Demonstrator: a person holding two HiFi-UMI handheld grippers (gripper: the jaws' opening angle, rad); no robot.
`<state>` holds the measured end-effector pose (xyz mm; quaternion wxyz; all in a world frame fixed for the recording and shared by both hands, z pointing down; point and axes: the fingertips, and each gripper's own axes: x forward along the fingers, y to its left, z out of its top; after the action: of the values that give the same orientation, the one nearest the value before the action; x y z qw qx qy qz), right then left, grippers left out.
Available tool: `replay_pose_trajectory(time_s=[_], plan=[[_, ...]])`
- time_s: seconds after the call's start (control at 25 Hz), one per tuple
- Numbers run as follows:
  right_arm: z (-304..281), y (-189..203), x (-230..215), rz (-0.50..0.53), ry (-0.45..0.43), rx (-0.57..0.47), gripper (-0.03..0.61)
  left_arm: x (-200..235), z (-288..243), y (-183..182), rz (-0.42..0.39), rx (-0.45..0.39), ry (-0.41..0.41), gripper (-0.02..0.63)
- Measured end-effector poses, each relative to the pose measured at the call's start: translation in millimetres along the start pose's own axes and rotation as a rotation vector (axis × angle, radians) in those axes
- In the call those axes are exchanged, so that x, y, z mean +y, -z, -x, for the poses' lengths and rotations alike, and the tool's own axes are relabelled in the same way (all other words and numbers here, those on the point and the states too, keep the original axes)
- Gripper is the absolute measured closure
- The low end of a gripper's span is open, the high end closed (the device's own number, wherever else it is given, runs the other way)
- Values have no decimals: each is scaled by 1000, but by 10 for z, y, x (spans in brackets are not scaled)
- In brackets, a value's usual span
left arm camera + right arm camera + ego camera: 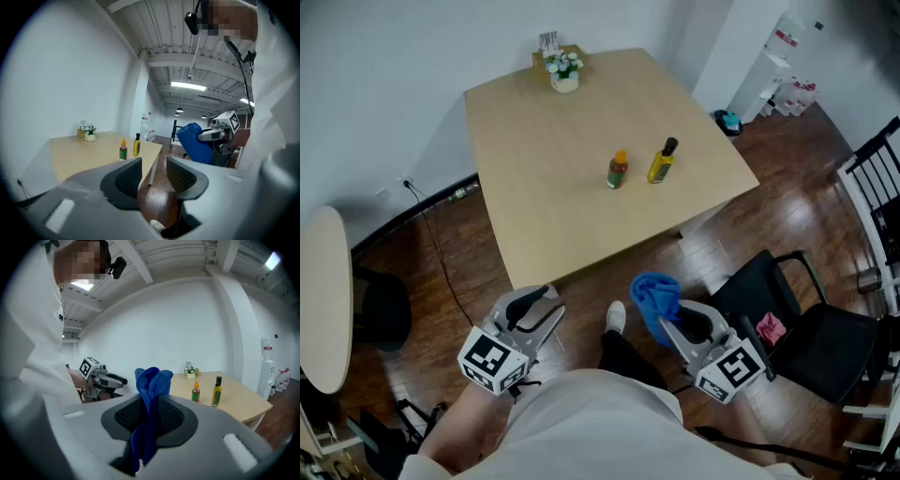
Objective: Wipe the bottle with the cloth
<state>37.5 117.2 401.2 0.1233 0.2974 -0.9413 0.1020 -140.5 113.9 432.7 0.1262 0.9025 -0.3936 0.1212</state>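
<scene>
A pale wood-grain bench [553,159] with a smooth square top stands against a plain white wall, over a floor [459,281] of dark, glossy planks. At its far edge sits a little white pot of flowers [564,73], with a small brown box just behind it. Near the middle of the top stand two bottles, close together but apart: a slim yellow bottle [661,163] with a black cap, and beside it a shorter red bottle [618,172] with a green label and an orange cap. Both are upright and neither gripper touches them. The person stands back from the near corner of the bench. The left gripper [153,165], grey with ribbed black pads, has its jaws spread and nothing between them. The right gripper [149,403] is pinched on a blue cloth [153,379], a soft, nubbly fabric bunched into folds above the jaws, with a tail hanging below them. The cloth is held low, short of the bench edge and well apart from the bottles. A black chair [811,328] stands to the right, the rim of a pale round table [323,291] shows at the left, and a thin black cable [439,255] trails over the floor.
</scene>
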Motion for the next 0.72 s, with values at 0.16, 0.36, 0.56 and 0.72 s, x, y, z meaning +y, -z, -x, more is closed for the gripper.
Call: replay_pose_trajectory(time_s=[0.16,0.36,0.56,0.72], plan=[[-137,-140,-792,45,-13,31,495,357,-813,-359,-21,6,-38,440],[-265,-214,-1543,36,-34,52,495,761,-1657,-669,-53,26,-82,440],[-411,-186,-1929,-16,-17,65,495,1143,-2312,-661,-57,74,-76,439],[-532,-232,-2121,-46,27,74,495,1542,-2821,-570,-53,115,-78,439]])
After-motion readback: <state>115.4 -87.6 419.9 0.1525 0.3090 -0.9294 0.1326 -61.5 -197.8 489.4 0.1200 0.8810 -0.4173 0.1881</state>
